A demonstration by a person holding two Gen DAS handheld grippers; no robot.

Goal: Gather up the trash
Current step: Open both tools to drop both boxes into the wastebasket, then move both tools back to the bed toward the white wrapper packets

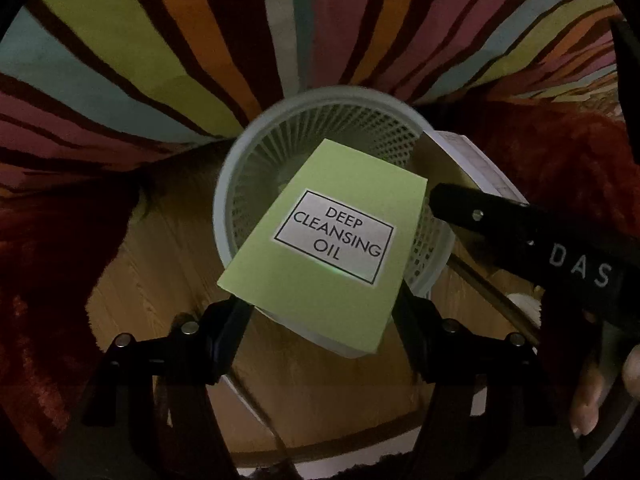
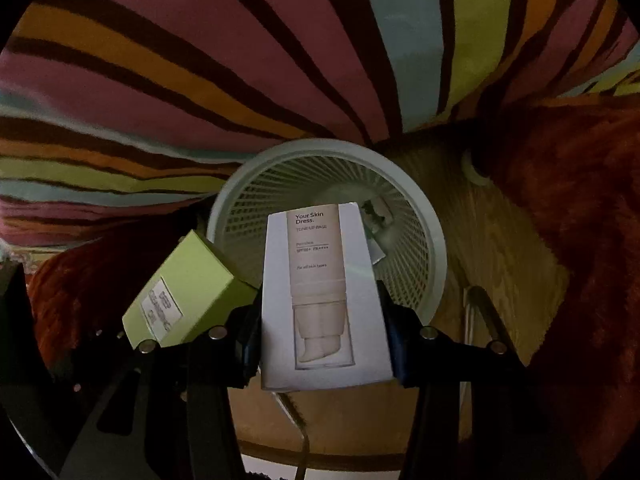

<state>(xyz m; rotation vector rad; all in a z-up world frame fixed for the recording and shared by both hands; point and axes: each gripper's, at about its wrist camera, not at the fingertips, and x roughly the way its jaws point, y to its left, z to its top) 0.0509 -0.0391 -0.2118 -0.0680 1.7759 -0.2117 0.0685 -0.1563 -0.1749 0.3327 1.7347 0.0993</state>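
Observation:
My left gripper (image 1: 322, 312) is shut on a green "Deep Cleansing Oil" box (image 1: 326, 240) and holds it over the white mesh waste basket (image 1: 240, 184). My right gripper (image 2: 320, 340) is shut on a white "Your Skin Dress" box (image 2: 320, 296), held above the same basket (image 2: 424, 208). In the right wrist view the green box (image 2: 188, 292) sits to the left of the white box. In the left wrist view the white box (image 1: 476, 160) shows at the right behind one black finger (image 1: 500, 220) of the right gripper. A small item lies inside the basket (image 2: 376, 208).
The basket stands on a wooden floor (image 1: 168, 280) against a striped multicolour fabric (image 2: 200, 60). A red shaggy rug (image 2: 580, 240) lies on both sides. A cable (image 2: 300, 420) runs across the floor below the grippers.

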